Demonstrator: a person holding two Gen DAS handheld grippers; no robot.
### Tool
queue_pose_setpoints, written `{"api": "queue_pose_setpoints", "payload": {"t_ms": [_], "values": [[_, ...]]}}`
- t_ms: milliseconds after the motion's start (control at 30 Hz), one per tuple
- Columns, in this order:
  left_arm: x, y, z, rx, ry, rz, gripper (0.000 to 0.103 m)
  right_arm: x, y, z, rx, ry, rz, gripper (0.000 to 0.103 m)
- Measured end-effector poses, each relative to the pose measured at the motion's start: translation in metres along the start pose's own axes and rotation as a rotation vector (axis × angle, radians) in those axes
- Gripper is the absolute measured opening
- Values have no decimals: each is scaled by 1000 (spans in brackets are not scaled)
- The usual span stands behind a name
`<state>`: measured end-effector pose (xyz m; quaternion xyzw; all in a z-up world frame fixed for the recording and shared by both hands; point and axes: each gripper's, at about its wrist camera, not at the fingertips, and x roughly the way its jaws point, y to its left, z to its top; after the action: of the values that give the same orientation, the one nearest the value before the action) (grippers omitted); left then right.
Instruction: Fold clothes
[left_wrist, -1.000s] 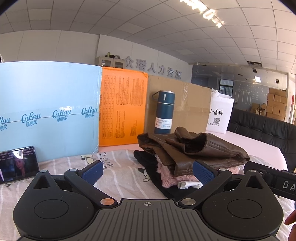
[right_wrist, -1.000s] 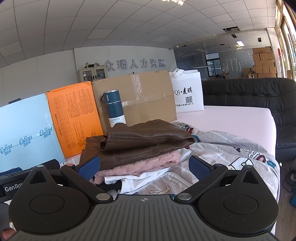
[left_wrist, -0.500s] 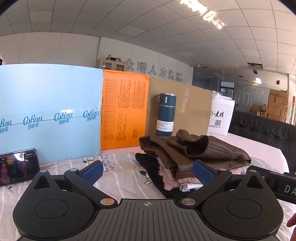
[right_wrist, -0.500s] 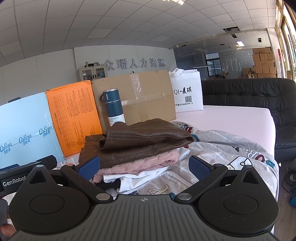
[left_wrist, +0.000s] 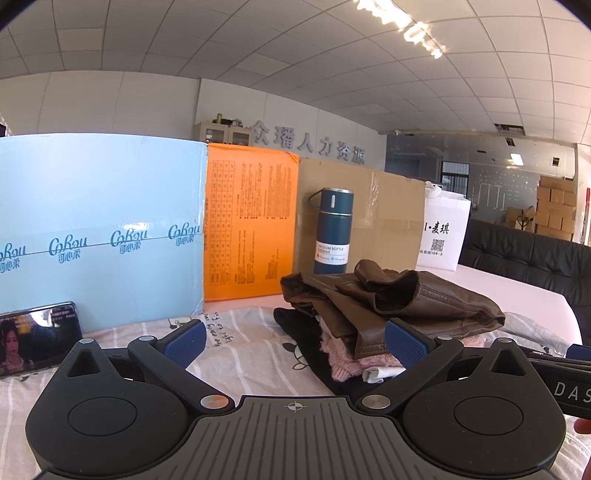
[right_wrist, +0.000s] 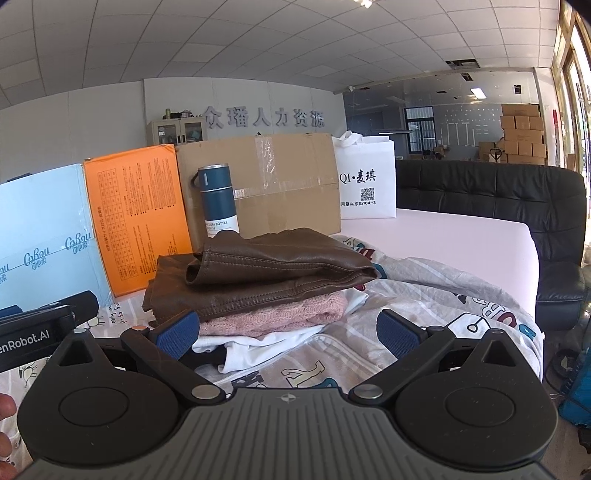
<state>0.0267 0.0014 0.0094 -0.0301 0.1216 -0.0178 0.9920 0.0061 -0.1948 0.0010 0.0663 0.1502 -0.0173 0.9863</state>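
A stack of folded clothes lies on a printed sheet. A brown leather jacket (left_wrist: 399, 306) (right_wrist: 269, 273) tops it, over a pink knit sweater (right_wrist: 284, 314) (left_wrist: 343, 363), a white garment (right_wrist: 266, 341) and a black garment (left_wrist: 306, 343). My left gripper (left_wrist: 295, 341) hovers open in front of the stack's left side, nothing between its blue pads. My right gripper (right_wrist: 288, 332) is open too, low before the stack's front edge, not touching it. The right gripper's body (left_wrist: 554, 384) shows at the left view's right edge.
Behind the stack stand a blue box (left_wrist: 99, 229), an orange box (left_wrist: 251, 225), a cardboard box (right_wrist: 266, 184), a dark teal vacuum bottle (left_wrist: 332, 229) and a white bag (right_wrist: 365, 181). A phone (left_wrist: 37, 338) leans at left. A black sofa (right_wrist: 517, 214) borders the right.
Both views have shifted slightly; the left gripper tilted up and drew a little back, so the stack sits lower in view. Both grippers stay open and the clothes have not moved.
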Motion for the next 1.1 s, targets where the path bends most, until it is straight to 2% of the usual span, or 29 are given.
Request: {"api": "queue_pose_setpoints", "payload": {"t_ms": [1100], "values": [[1,1,-1,7,8,15,103,2,6,-4,-44,16,-19,103]]}}
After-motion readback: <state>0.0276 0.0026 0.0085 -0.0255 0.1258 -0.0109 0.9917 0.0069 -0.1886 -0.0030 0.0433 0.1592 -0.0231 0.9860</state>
